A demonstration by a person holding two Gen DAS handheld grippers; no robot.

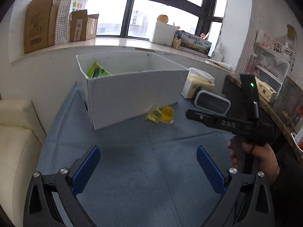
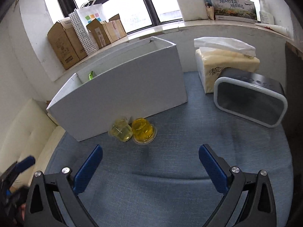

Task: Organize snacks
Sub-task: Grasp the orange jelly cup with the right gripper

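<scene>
Right wrist: jelly cups (image 2: 132,130) lie beyond the spread jaws.

Both claws (image 1: 148,162) (image 2: 150,162): black frames, blue ribbed pads, silver screws.

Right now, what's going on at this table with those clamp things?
A person is tidying snacks into a white box with a handheld tool in each hand. Both the left tool and right tool are open and empty. One green packet is in the box; two jelly cups sit outside it.
</scene>
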